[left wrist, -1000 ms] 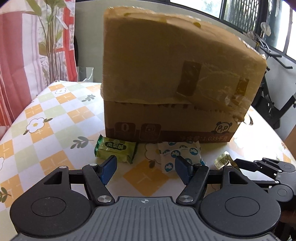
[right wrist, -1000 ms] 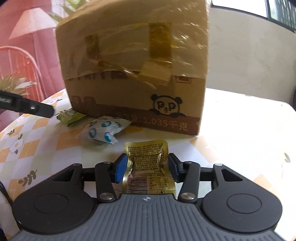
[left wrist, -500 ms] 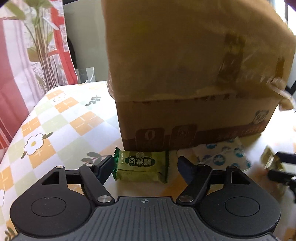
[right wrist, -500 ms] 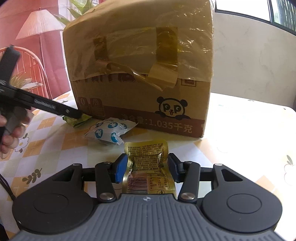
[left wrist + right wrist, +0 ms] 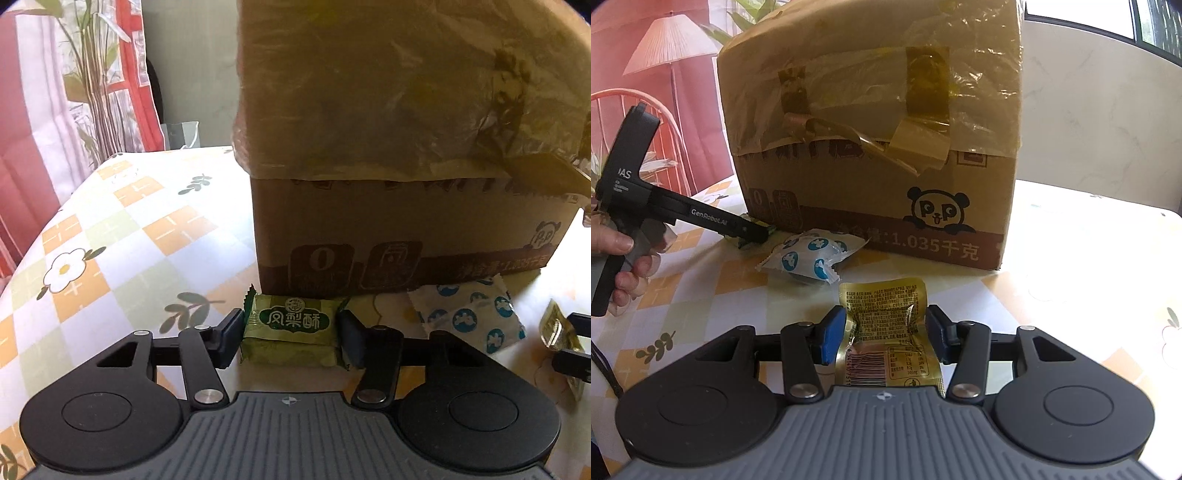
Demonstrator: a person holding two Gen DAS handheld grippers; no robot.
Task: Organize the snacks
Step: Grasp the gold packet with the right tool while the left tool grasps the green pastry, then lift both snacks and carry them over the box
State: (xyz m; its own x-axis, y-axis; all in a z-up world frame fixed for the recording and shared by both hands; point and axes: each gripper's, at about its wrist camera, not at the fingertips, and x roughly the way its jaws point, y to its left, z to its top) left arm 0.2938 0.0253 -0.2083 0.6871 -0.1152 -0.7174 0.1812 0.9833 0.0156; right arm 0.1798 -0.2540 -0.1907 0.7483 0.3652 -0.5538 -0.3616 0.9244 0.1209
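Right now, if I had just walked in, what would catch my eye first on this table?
A big taped cardboard box with a panda print stands on the flower-patterned tablecloth. In front of it lie small snacks: the left hand-held gripper is closing around a green pastry packet, and the right hand-held gripper clasps a gold packet. A white packet with blue spots lies between them.
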